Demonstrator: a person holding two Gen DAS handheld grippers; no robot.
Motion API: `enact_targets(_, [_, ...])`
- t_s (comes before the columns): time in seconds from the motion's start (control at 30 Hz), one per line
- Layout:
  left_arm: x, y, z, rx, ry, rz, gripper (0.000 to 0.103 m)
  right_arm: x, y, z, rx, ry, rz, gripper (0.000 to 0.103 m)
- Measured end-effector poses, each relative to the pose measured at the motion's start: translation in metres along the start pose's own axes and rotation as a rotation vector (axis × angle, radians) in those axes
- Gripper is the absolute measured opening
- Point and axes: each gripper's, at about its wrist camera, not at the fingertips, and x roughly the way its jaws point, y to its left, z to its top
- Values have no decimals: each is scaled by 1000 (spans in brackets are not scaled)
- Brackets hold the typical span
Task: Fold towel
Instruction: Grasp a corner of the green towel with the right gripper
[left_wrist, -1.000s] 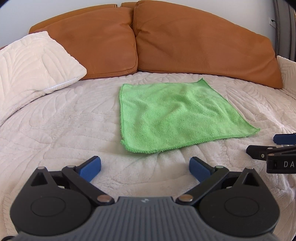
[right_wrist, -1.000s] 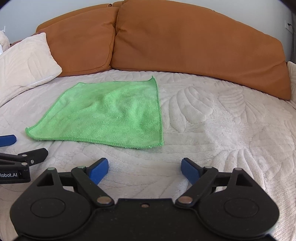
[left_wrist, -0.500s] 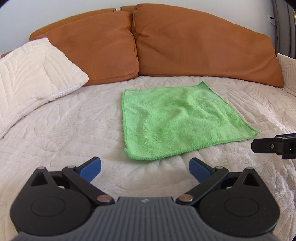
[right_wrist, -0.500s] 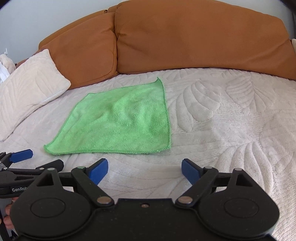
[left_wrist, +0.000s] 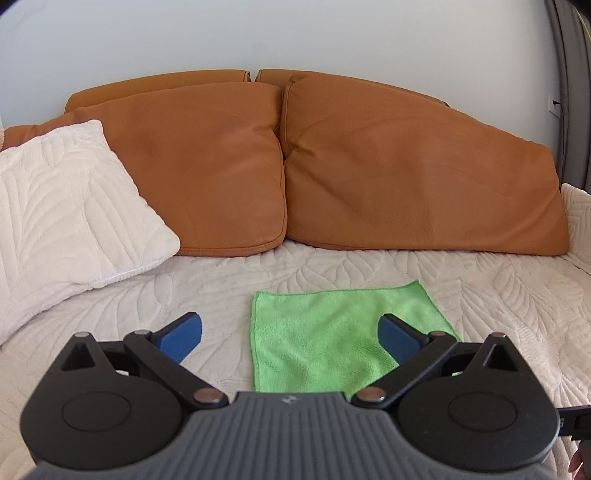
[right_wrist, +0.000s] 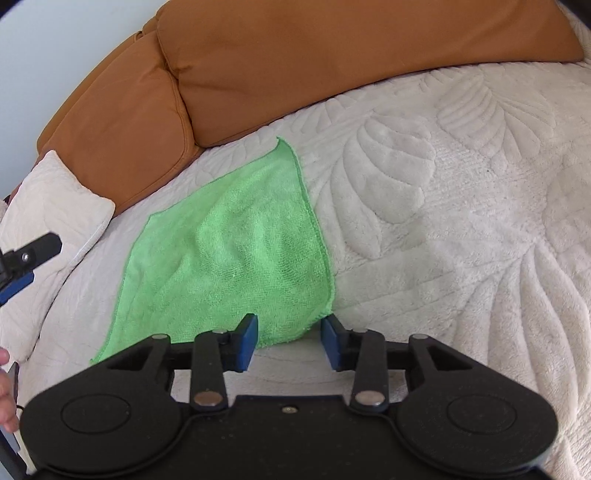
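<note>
A green towel (left_wrist: 332, 332) lies flat on the cream quilted bedspread (left_wrist: 184, 291). My left gripper (left_wrist: 290, 338) is open wide over the towel's near left part; its left pad is over the bedspread and its right pad over the cloth. The gripper body hides the towel's near edge. In the right wrist view the towel (right_wrist: 229, 258) spreads up and to the left. My right gripper (right_wrist: 290, 343) is low at the towel's near right corner, which lies in the gap. Its jaws are half narrowed, with bedspread showing between the pads, which are not pressing the cloth.
Two brown cushions (left_wrist: 406, 177) line the back of the bed, with a white quilted pillow (left_wrist: 66, 199) at the left. The left gripper's finger (right_wrist: 33, 251) and part of a hand (right_wrist: 3, 387) show at the right view's left edge. Bare bedspread (right_wrist: 461, 221) extends to the towel's right.
Both grippers have moved forward and down onto the towel's near edge. The left view has tilted up towards the cushions. The right gripper's jaws have narrowed around the near right corner.
</note>
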Motion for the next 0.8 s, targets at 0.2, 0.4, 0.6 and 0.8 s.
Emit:
enact_targets(0.2, [-2, 8, -2, -38, 41, -26, 103, 4, -8, 8, 81, -5, 9, 20])
enact_targets(0.4, [13, -1, 20, 68, 96, -103, 103, 3, -6, 8, 71, -16, -1, 2])
enact_targets(0.6, [57, 11, 24, 54, 259, -171, 102, 5, 0, 13, 36, -24, -11, 2])
enact_targets(0.8, [68, 21, 21, -26, 351, -202, 102, 7, 17, 28, -38, -18, -40, 2])
